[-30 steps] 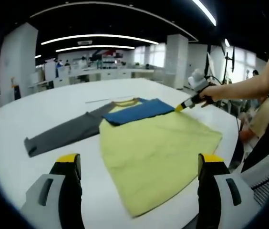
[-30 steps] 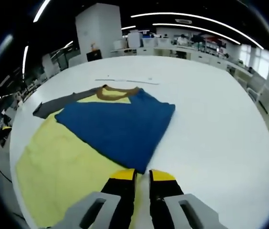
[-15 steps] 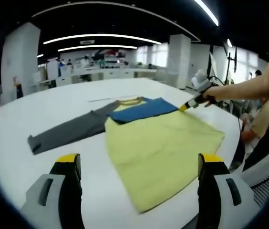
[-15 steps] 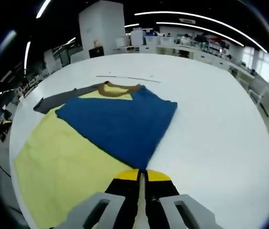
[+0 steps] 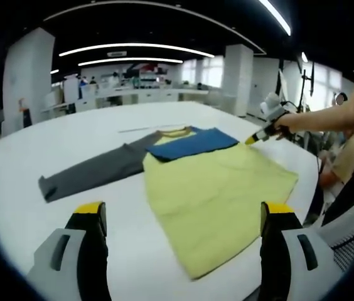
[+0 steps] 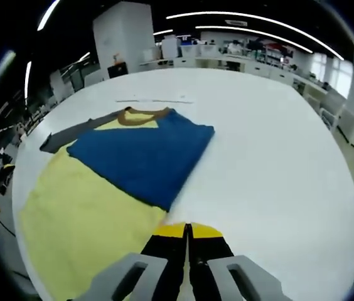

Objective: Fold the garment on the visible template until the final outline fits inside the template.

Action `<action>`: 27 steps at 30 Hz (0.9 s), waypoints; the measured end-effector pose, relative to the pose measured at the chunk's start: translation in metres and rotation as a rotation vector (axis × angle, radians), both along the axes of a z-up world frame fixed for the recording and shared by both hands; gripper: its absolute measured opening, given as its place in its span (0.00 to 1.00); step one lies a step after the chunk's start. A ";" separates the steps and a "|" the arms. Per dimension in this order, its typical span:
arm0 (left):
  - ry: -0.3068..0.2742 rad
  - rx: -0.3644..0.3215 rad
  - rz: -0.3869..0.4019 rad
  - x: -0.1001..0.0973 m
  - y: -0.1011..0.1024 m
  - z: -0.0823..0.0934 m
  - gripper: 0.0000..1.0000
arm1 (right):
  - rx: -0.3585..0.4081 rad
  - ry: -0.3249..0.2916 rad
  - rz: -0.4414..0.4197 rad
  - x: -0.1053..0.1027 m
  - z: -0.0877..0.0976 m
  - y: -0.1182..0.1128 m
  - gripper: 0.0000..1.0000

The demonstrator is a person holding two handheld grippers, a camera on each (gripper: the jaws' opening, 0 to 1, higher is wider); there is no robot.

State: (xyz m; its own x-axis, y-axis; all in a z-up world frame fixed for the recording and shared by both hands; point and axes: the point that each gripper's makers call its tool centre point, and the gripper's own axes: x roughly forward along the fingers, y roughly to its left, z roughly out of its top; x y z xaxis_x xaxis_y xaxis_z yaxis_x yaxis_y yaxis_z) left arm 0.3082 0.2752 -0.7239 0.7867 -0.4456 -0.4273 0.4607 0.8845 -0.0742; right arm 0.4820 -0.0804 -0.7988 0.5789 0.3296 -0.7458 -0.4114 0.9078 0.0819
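A shirt lies flat on the white table, with its yellow body [image 5: 214, 194] nearest my left gripper [image 5: 184, 208], which hangs open above its near edge holding nothing. The blue sleeve [image 5: 193, 143] is folded across the chest below the brown collar [image 5: 174, 132]. The grey sleeve [image 5: 95, 170] stretches out to the left. In the right gripper view the blue sleeve [image 6: 142, 153] ends just short of my right gripper [image 6: 187, 227], whose jaws are pressed together with no cloth between them. The yellow body [image 6: 83, 213] and grey sleeve [image 6: 70, 135] lie to its left. That right gripper [image 5: 255, 138] hovers beside the shirt's right edge.
The white table [image 6: 277, 163] is wide and round, with bare surface to the right of the shirt. A thin pale strip [image 6: 155, 100] lies beyond the collar. A person's arm [image 5: 327, 116] reaches in from the right. Benches and pillars stand far behind.
My right gripper's jaws closed fully and drew back off the blue sleeve's tip, which stays flat on the shirt. The left gripper stayed open.
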 end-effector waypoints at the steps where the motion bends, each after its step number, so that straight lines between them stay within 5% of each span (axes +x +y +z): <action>1: 0.001 -0.001 0.000 0.000 0.000 0.000 0.99 | 0.002 -0.002 0.001 0.000 0.001 0.001 0.00; 6: -0.003 0.005 -0.001 0.003 0.004 0.000 0.99 | 0.033 -0.018 0.019 -0.001 0.009 0.005 0.00; 15: -0.012 0.004 0.014 0.007 0.007 0.009 0.99 | 0.110 -0.074 0.087 -0.009 0.037 0.027 0.34; 27: -0.031 -0.036 0.078 0.019 0.031 0.025 0.99 | 0.188 -0.099 0.153 -0.036 0.068 0.043 0.64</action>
